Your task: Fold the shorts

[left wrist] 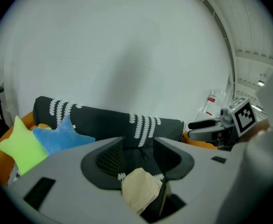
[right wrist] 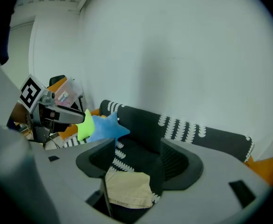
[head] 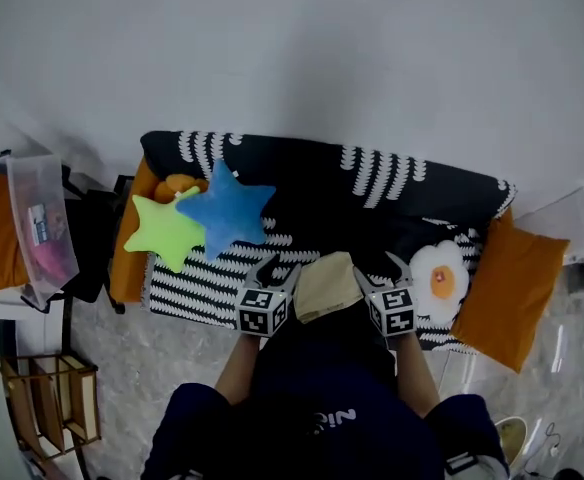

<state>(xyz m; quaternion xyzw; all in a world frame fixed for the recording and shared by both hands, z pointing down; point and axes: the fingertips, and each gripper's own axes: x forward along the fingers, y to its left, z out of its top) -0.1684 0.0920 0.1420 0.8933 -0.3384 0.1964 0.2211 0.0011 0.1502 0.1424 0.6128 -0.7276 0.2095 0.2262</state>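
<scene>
Black sofa [head: 372, 183] with white scalloped pattern stands against white wall [head: 372, 58]. On its left seat: blue star-shaped plush cushion [head: 230, 208] overlapping lime-green star-shaped plush cushion [head: 162, 231]. On its right seat: fried-egg-shaped cushion [head: 440, 276]; rectangular orange cushion [head: 517, 288] leans at that end. Folded beige shorts [head: 327, 286] lie at the seat's front edge, between left gripper [head: 277, 271] and right gripper [head: 382, 271], both with jaws apart. Person in dark top [head: 332, 408] occupies the lower frame. Clear plastic bin [head: 42, 223] sits far left, wooden rack [head: 47, 398] below it.
</scene>
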